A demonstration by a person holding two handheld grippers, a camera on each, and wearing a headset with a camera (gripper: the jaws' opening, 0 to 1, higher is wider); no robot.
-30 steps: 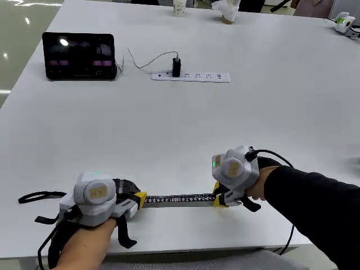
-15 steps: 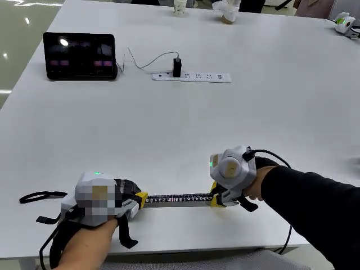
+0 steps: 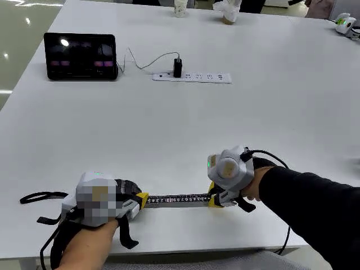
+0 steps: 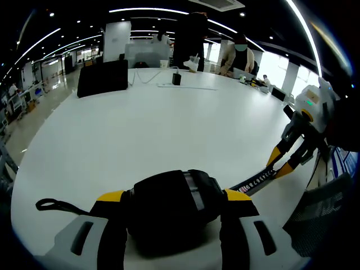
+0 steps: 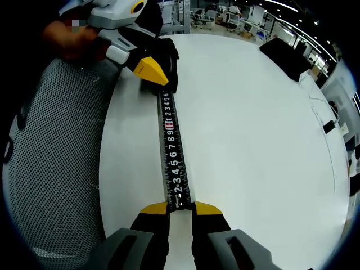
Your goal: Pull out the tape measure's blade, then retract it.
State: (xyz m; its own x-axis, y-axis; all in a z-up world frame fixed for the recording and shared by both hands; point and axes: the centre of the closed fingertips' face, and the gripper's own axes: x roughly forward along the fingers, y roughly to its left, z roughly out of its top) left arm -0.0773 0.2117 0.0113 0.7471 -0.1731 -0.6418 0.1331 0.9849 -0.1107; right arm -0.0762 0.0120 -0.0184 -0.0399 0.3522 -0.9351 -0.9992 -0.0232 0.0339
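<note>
On a white table (image 3: 169,129), a dark tablet (image 3: 80,55) stands at about 10 o'clock from the work. A white power strip (image 3: 191,76) with a black plug (image 3: 177,66) and a thin cable lies at 12 o'clock, well apart from both grippers. A paper cup (image 3: 179,7) sits at the far edge. A black strap (image 3: 34,197) trails on the table at 9 o'clock of the left gripper (image 3: 135,201).

The left gripper, held low on the near edge by a bare forearm (image 3: 84,250), points toward 3 o'clock. Its yellow-tipped jaws are closed around the black case of the tape measure (image 4: 169,211), one jaw on each side. The blade (image 3: 177,198) runs flat along the table from the case toward 3 o'clock, numbers facing up.

At its far end the right gripper (image 3: 215,201) points back toward 9 o'clock. Its jaws are pinched together on the blade's tip, with almost no gap. A dark sleeve (image 3: 315,208) reaches in from 4 o'clock, and a black cable loops off the gripper. In the right gripper view a grey mesh chair (image 5: 56,157) sits below the table's edge.
</note>
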